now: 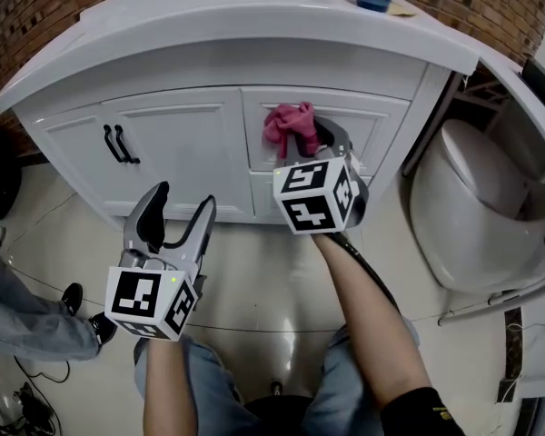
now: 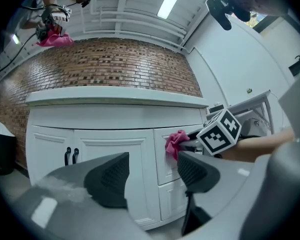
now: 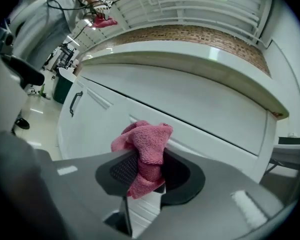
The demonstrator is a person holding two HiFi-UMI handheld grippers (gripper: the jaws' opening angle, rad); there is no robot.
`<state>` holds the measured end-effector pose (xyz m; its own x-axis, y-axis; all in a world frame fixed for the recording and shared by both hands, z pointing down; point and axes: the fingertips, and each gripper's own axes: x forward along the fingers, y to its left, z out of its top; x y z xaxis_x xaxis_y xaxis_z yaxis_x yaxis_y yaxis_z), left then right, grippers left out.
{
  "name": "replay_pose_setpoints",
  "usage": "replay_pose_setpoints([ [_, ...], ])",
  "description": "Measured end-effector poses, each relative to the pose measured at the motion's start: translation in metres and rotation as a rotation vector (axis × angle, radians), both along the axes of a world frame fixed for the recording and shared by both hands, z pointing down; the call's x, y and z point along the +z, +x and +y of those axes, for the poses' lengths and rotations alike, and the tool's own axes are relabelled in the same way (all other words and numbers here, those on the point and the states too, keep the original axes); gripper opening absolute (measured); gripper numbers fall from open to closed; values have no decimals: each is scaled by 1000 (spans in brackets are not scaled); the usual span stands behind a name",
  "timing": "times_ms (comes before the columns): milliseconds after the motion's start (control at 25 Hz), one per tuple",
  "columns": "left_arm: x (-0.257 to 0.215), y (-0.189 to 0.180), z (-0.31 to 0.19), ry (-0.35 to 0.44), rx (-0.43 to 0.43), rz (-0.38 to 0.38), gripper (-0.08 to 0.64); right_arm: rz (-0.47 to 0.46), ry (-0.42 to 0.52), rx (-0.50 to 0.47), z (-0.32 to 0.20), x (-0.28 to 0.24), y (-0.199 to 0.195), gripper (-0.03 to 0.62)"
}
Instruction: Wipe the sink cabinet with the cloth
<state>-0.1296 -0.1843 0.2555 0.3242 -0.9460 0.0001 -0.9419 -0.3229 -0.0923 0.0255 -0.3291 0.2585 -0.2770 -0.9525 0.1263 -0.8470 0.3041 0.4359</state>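
Pink cloth [image 3: 145, 144] is sitting clenched in our right gripper [image 3: 145, 170] at the cabinet [image 1: 182, 143]; we are aiming for firm, overlapping strokes, left gripper [image 2: 152, 171] hanging released.

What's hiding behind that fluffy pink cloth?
Behind the pink terry cloth, pinched in the right gripper, is the upper drawer front of the white sink cabinet. The patch right behind the cloth is covered, so any marks there can't be seen.

Left hand-held gripper [image 1: 183, 200] jaws apart, empty, low; right hand-held gripper [image 1: 314, 143] clamped on cloth [image 1: 287, 123], forearm [image 1: 359, 280] outstretched.
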Motion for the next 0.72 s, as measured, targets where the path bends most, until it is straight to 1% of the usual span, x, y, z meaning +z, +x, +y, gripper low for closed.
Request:
replay_pose_setpoints([
  [160, -1, 15, -1, 5, 28, 3, 305, -58, -18, 79, 3, -8, 51, 126],
  [320, -1, 23, -4, 6, 44, 5, 305, -76, -26, 201, 0, -6, 112, 124],
  [400, -1, 26, -5, 6, 48, 7, 305, -121, -48, 235, -1, -1, 141, 126],
  [480, 0, 27, -5, 5, 48, 11, 305, -144, -54, 257, 1, -1, 158, 126],
  [600, -1, 28, -6, 7, 47, 20, 305, -126, -41, 328, 5, -1, 181, 124],
  [720, -2, 29, -5, 10, 54, 19, 305, -177, -66, 384, 6, 7, 202, 124],
])
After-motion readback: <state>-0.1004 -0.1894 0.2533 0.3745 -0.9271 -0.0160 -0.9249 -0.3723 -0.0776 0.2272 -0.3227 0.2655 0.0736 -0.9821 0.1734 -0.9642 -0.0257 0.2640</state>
